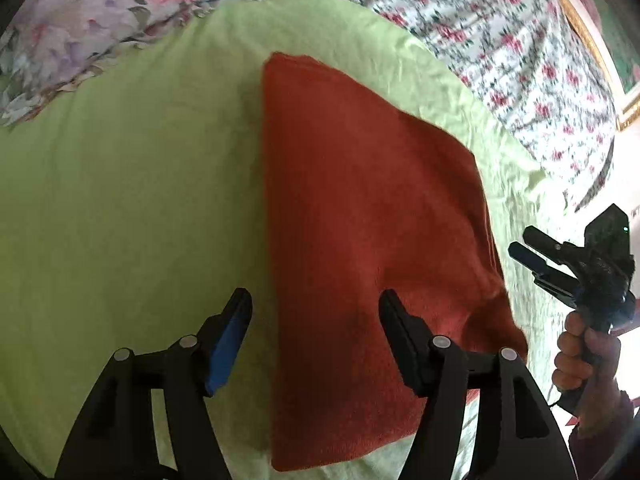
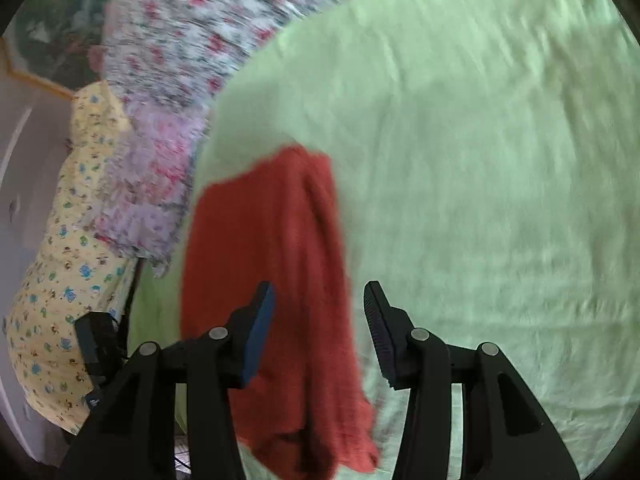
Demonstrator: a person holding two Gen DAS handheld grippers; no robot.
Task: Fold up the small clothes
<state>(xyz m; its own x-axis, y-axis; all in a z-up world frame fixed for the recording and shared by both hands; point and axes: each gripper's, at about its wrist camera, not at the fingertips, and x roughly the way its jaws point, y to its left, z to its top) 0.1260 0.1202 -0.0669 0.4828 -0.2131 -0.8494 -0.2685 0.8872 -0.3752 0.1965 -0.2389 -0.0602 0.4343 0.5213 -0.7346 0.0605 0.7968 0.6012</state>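
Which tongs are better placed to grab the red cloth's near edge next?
Left, probably. The left tongs are open right above the red cloth, straddling its side edge; the right tongs sit off past its far side.

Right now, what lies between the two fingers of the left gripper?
In the left wrist view, the left gripper stands open over the left edge of the folded red cloth and the green sheet; nothing is gripped.
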